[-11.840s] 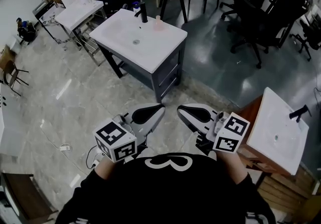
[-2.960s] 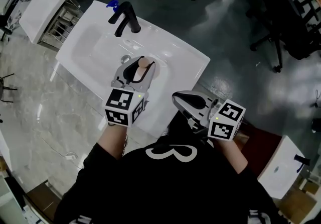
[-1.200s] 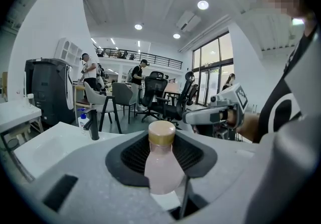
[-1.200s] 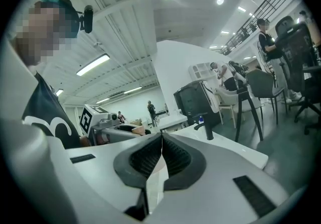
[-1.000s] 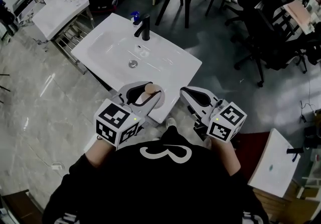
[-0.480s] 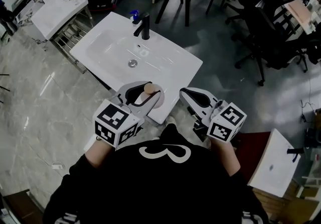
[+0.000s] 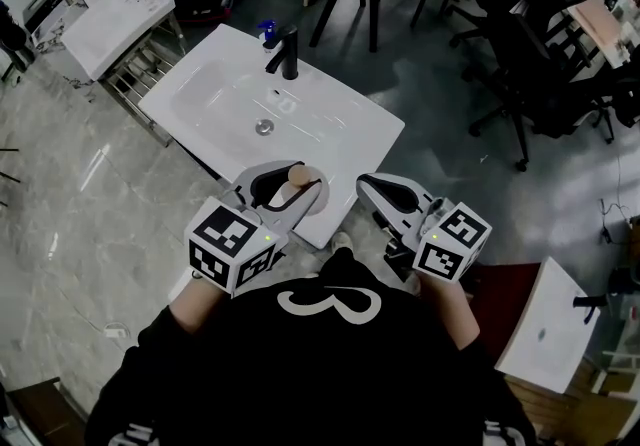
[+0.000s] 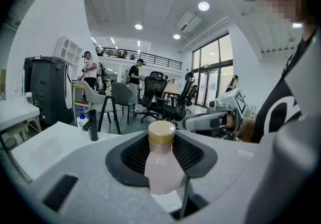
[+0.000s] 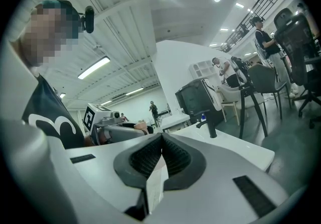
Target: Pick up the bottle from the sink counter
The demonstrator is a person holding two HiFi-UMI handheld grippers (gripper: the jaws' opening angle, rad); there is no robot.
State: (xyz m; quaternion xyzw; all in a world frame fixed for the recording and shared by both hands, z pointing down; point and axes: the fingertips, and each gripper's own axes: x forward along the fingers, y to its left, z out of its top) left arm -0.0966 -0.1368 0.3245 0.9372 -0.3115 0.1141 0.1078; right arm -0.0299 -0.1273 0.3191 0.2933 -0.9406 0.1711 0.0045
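Black swivel office chairs (image 7: pixel 520 64), 2 o'clock. Second white washbasin on metal frame (image 7: pixel 110 19), 10 o'clock. Glossy grey floor tiles (image 7: pixel 70 224), 9 o'clock.

Bottle (image 8: pixel 161 168) smooth, cloudy plastic; cap (image 8: pixel 162 133) matt; sink counter (image 7: pixel 335 134) glossy white, ceramic-looking; faucet (image 7: pixel 289 54) matt black metal.

The bottle (image 7: pixel 292 188) no longer stands beside the tap (image 7: pixel 288 52) at the back of the sink counter (image 7: pixel 340 129), as it does at the start; it is now clamped between the jaws of the left gripper (image 7: pixel 287 180), lifted clear. Compared with three seconds ago, that gripper is drawn back from above the basin to the counter's near edge.
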